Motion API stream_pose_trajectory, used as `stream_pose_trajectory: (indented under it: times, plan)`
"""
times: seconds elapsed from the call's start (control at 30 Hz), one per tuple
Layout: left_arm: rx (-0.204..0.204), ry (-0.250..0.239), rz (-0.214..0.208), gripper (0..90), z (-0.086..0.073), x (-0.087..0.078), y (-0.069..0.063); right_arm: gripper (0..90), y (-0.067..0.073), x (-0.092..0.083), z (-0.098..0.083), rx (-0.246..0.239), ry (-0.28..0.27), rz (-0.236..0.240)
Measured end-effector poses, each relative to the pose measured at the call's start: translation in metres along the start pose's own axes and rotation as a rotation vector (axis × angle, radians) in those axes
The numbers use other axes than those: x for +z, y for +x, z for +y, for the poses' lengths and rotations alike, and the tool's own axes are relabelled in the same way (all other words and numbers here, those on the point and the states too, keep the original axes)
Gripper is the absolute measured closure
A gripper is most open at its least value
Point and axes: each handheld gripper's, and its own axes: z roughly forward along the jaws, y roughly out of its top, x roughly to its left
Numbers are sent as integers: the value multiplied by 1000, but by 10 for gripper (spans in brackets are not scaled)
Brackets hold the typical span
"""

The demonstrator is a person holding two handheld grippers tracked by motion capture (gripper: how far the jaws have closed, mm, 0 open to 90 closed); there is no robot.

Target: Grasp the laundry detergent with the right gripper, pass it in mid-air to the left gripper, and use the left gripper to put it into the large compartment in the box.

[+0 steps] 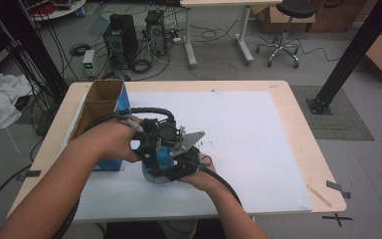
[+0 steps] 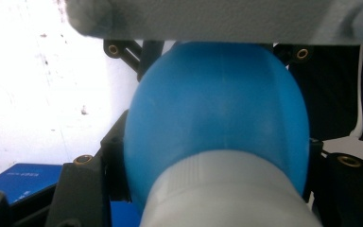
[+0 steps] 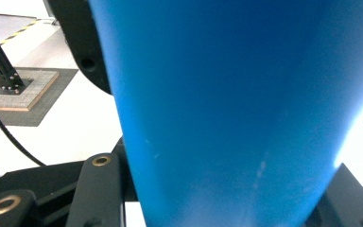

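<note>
Gripping, left gripper (image 1: 149,149) clamped at blue bottle's (image 2: 217,113) rounded shoulder above white cap (image 2: 227,194); right gripper (image 1: 181,167) closed on the body. Held mid-table, beside cardboard box (image 1: 102,102). Judged light, smooth, slippery plastic.

The blue bottle (image 2: 217,113) looks like smooth, slightly matt plastic, with a ribbed whitish plastic cap (image 2: 227,194). The table (image 1: 298,129) edge is pale wood; its white cover (image 1: 248,134) looks matt. At nine o'clock stands a brown cardboard box (image 1: 99,102).

Blue bottle (image 2: 217,109), white cap (image 2: 227,194)
</note>
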Motion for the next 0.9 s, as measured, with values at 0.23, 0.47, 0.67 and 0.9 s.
stream_pose_trajectory:
  times: [0.23, 0.47, 0.67, 0.9]
  plan:
    - [10, 2, 12, 385, 1, -3, -1, 462, 1, -2, 1, 6, -6, 5]
    - [7, 16, 9, 387, 7, -7, 1, 436, -1, -6, 2, -14, -22, 0]
    - [10, 25, 3, 386, 10, -8, 3, 377, 0, -13, 4, -11, -55, -11]
    - [3, 18, 7, 386, 9, -11, 5, 333, 0, -17, 4, 4, -45, -9]
